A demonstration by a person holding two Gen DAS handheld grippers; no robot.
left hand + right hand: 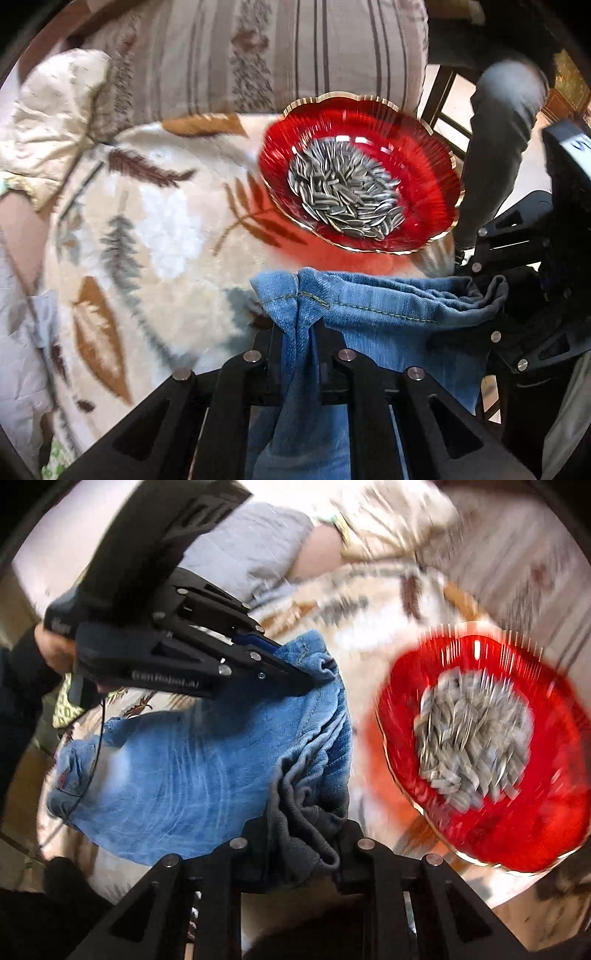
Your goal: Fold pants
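Observation:
Blue jeans [373, 306] lie bunched on a leaf-patterned blanket [147, 221]. In the left wrist view my left gripper [297, 332] is shut on one corner of the stitched hem, and a fold of denim runs down between its fingers. The right gripper [491, 306] holds the other end of the same hem at the right edge. In the right wrist view my right gripper [306, 838] is shut on a gathered wad of denim with its grey inner side showing. The left gripper [314, 681] pinches the far corner of the jeans [177, 768].
A red glass dish [428, 210] of sunflower seeds stands on the blanket just beyond the hem, also close on the right as the dish [535, 812]. A striped pillow [277, 55] lies behind. A person's leg [495, 147] and chair frame are at the right.

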